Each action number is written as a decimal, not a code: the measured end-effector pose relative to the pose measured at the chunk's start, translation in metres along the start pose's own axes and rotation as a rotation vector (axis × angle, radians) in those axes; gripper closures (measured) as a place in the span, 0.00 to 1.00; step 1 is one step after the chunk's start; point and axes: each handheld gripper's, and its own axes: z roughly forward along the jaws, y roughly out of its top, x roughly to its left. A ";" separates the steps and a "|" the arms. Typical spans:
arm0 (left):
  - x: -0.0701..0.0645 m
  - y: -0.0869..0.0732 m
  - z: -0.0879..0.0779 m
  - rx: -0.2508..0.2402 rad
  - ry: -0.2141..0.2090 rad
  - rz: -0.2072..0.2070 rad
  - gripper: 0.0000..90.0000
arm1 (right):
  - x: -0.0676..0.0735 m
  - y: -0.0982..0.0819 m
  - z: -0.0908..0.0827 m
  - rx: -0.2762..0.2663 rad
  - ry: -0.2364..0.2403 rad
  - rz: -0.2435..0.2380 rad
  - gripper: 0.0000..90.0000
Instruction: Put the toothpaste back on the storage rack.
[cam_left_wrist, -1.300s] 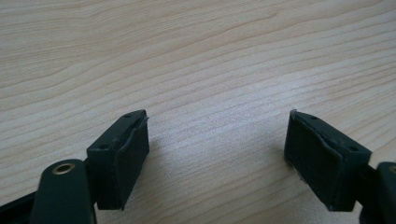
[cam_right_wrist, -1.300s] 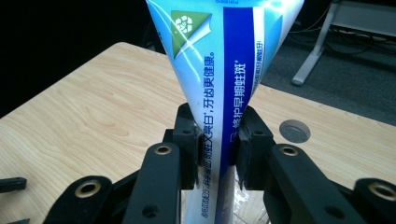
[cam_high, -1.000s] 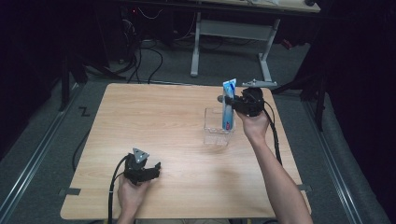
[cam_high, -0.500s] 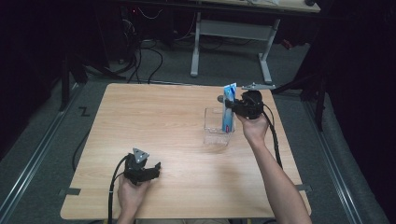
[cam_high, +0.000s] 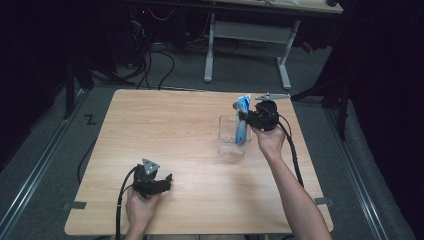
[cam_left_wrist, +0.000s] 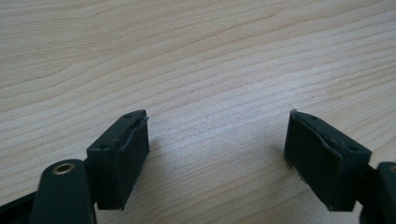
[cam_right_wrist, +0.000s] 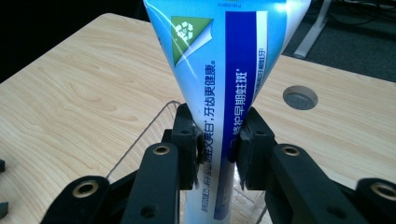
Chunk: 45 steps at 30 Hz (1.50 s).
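Right gripper (cam_high: 243, 118), right of frame centre, clamps the tube (cam_high: 242, 126) upright in the clear box (cam_high: 228, 145). Left gripper (cam_high: 167, 179), lower left, jaws apart over the table (cam_high: 165, 125).

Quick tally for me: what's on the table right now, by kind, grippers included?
Blue toothpaste tube: 1, clamped in the right gripper's jaws
Clear container: 1, with the tube's lower end standing inside it
Grippers: 2, the right gripper at the container, the left gripper open over bare wood of the table
Total: 4
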 end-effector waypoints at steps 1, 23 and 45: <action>0.000 0.000 0.000 0.000 0.000 0.000 0.25 | 0.000 0.000 0.001 0.002 0.000 0.004 0.80; 0.000 0.000 0.000 -0.001 0.000 0.000 0.25 | -0.007 -0.013 0.011 0.044 0.002 0.042 0.80; 0.000 0.000 0.000 -0.001 0.000 0.000 0.25 | -0.012 -0.016 0.015 0.076 -0.087 0.038 0.76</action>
